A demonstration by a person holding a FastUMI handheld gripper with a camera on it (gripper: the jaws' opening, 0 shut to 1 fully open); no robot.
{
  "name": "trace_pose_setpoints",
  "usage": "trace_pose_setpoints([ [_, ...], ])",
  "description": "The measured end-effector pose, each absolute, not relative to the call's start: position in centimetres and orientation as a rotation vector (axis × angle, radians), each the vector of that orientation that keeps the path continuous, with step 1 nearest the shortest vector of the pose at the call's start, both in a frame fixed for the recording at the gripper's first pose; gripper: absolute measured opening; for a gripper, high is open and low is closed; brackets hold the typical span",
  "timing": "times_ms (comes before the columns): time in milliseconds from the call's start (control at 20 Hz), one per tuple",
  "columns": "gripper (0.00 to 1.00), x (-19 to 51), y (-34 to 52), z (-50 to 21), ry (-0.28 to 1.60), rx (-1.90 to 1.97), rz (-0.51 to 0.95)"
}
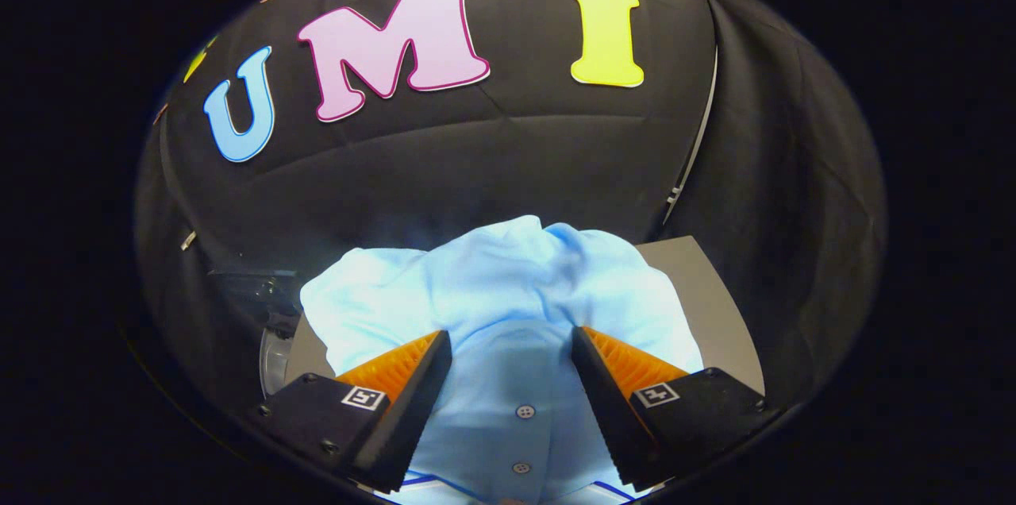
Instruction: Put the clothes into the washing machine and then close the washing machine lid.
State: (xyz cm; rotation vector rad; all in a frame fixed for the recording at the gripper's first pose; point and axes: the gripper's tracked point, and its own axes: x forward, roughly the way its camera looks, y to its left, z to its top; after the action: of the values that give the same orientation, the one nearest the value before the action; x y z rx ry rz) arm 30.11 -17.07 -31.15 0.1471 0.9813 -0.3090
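The gripper hangs with its fingers spread apart over a crumpled light-blue buttoned shirt, which lies on the grey counter between and beyond them.

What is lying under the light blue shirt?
A grey flat surface shows beside the light blue shirt; whatever lies directly beneath is covered. The open gripper has the shirt between its fingers.

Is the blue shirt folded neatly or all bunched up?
Bunched up. The shirt lies in a rumpled heap, with the open gripper's fingers on either side of its buttons.
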Motion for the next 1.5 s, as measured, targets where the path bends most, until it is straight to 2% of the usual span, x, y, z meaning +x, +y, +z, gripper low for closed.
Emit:
trace_pose_setpoints([
  [200, 0.96, 30.2, -16.7, -31.5, 1.005, 0.100, -0.290],
  [300, 0.84, 30.3, -16.5, -31.4, 0.998, 0.111, -0.276],
  [400, 0.35, 30.4, -16.5, -31.4, 0.989, 0.111, -0.280],
  [450, 0.19, 30.4, -16.3, -31.5, 0.988, 0.090, -0.270],
  [500, 0.19, 30.3, -16.2, -31.3, 0.984, 0.076, -0.269],
  [650, 0.05, 30.2, -16.0, -30.2, 0.948, 0.071, -0.285],
  [850, 0.05, 29.5, -14.8, -27.4, 0.895, 0.069, -0.273],
  [1050, 0.05, 28.6, -12.7, -21.4, 0.783, 0.047, -0.256],
  [1500, 0.05, 26.2, -4.3, -10.3, 0.593, 0.041, -0.163],
])
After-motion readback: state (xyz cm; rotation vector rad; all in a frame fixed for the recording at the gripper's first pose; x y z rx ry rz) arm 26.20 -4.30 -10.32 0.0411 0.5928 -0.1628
